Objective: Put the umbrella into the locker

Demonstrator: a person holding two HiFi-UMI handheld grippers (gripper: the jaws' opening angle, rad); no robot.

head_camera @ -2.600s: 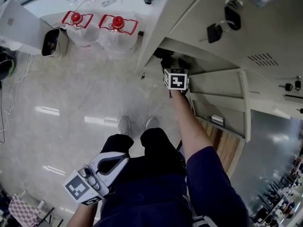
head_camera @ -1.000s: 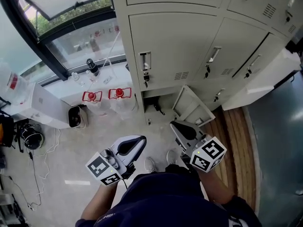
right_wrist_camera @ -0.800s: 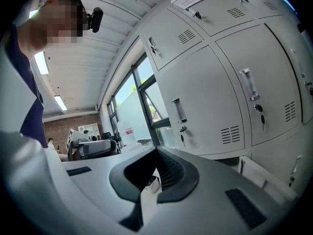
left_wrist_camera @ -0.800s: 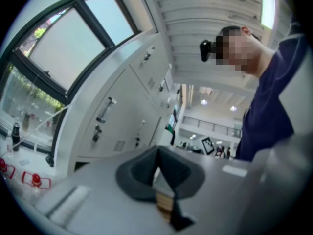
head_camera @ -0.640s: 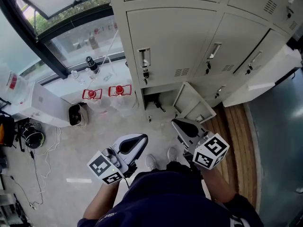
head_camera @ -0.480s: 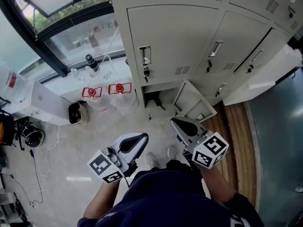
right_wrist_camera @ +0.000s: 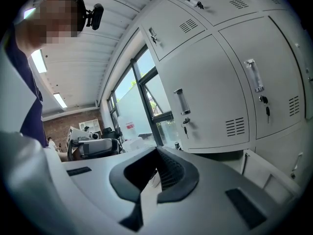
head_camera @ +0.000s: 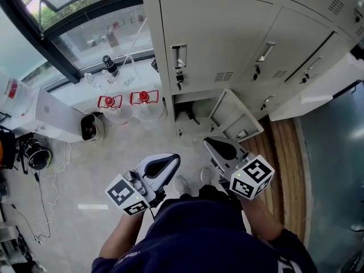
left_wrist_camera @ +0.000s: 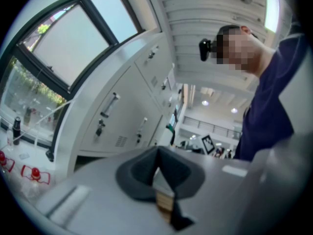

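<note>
Left gripper (head_camera: 169, 161) and right gripper (head_camera: 211, 145) jaws closed, empty; umbrella (head_camera: 192, 118) inside open bottom locker (head_camera: 234, 117), its axis unreadable

A pale, polished stone floor (head_camera: 74, 164) catches a streak of reflected light (head_camera: 94, 207), and a band of wooden boards (head_camera: 284, 152) runs along its right side. A bank of cream metal lockers (head_camera: 222, 33) fills the far wall. To their left, a dark-framed window (head_camera: 62, 21) looks out on greenery above a white sill (head_camera: 116, 81). Two clear water jugs with red caps (head_camera: 109, 102) stand below it. Cables (head_camera: 48, 181) trail across the floor. Overhead is a slatted ceiling (left_wrist_camera: 205, 13).
</note>
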